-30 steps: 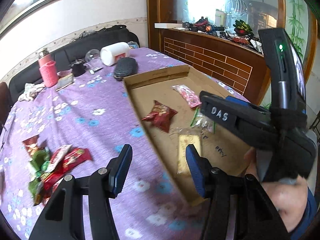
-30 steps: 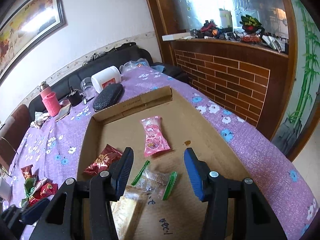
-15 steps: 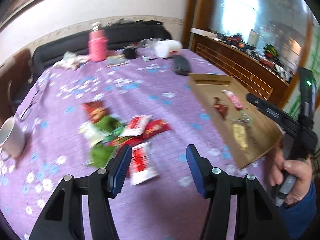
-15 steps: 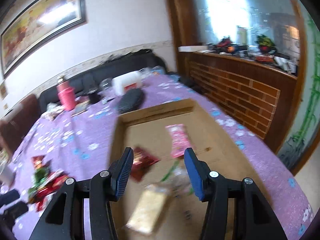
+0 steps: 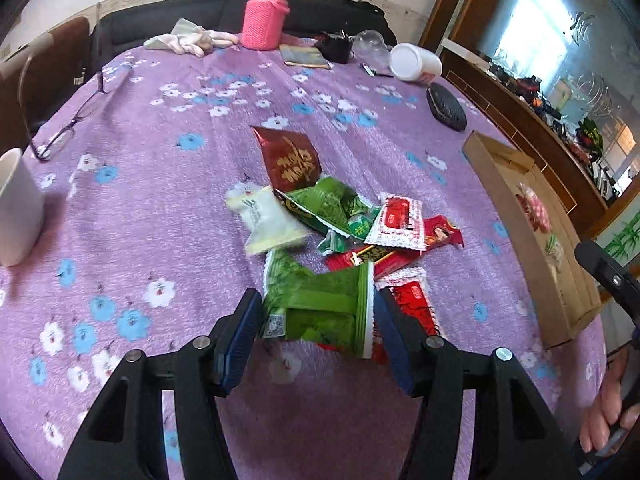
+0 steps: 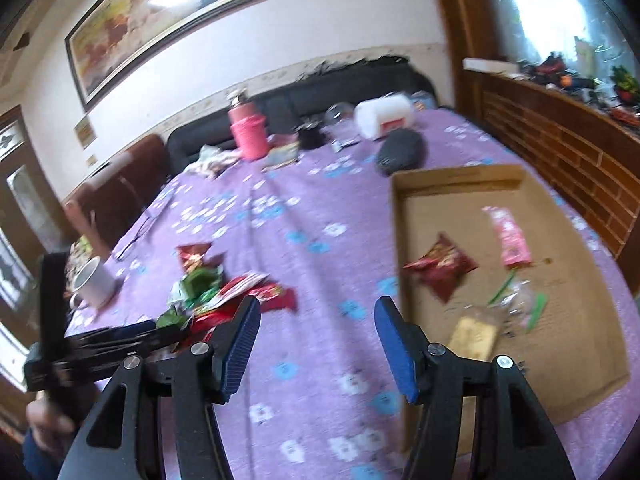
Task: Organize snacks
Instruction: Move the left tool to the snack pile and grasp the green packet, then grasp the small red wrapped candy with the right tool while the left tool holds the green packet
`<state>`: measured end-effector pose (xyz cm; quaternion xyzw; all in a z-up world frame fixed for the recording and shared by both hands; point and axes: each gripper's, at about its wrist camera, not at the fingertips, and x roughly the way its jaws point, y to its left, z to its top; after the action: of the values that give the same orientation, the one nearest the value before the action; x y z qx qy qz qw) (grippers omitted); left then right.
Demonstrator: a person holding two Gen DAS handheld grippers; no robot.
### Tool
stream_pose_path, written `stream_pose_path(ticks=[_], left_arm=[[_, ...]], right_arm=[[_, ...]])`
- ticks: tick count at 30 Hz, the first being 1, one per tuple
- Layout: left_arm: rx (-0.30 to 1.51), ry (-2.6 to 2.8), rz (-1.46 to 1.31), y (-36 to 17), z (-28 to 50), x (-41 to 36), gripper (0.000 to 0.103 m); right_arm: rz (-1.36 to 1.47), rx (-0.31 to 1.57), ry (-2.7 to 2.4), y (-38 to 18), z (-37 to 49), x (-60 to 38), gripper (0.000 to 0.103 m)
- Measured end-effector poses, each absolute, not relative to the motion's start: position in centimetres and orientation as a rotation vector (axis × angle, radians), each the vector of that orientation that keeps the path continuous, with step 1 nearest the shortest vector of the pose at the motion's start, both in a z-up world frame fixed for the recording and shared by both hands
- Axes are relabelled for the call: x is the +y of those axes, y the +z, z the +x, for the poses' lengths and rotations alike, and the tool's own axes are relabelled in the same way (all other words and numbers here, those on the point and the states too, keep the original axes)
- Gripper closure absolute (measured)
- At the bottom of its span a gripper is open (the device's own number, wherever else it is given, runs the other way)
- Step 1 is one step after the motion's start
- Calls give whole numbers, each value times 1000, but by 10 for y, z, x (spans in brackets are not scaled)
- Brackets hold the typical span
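Left gripper [image 5: 318,338] has swung off the cardboard tray [image 5: 516,216] and onto the loose snack pile; a second ago it was looking at the tray with the pile far off at its 8 o'clock. Jaws apart, straddling a green packet [image 5: 320,308]: the packet sits between the pads, contact not clear on either side.

From that packet outward in the left view:
- red packet [image 5: 416,308] just beside it at 3 o'clock, partly under it
- white packet [image 5: 268,222] at 11 o'clock
- second green packet [image 5: 320,204] at 12, overlapping a red-and-white sachet [image 5: 398,222] at 1 o'clock
- dark red foil packet [image 5: 290,158] furthest out at 12
- tray well apart at 2–3 o'clock, near the table edge

Right gripper [image 6: 316,344] has shifted too: a second ago it was centred over the tray contents, now it hangs over bare purple tablecloth [image 6: 304,240]. Jaws opening, nothing between them. Tray sits at its 2–3 o'clock, holding a dark red bag [image 6: 442,268], pink packet [image 6: 510,238], clear green-edged wrapper [image 6: 516,300] and a tan packet [image 6: 472,336]. Snack pile is at its 9–10 o'clock, with the left gripper reaching in from 8. The right view is motion-blurred.
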<state>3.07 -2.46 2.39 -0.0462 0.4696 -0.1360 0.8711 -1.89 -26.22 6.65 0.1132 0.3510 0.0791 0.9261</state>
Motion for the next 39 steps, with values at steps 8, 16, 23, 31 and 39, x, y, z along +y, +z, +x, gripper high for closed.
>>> stream_pose_path(ticks=[8,16,23,31,39], left_arm=[[941,-237,-94,22,34,-11,61],[861,-170,-144,39,31,15,64],[853,-139,-158,40,33,24,64],[842,-139,-146,41,31,21,64],[846,-129,-134,39,32,20,64]], right_arm=[[189,831,327,49,-5,-217,39],[-4,879,544,43,14,-143,39],[-130,965,598,13,37,-108,67],[-251,914,599,5,16,-97,82],[-265,853,618,3,11,-100,82]])
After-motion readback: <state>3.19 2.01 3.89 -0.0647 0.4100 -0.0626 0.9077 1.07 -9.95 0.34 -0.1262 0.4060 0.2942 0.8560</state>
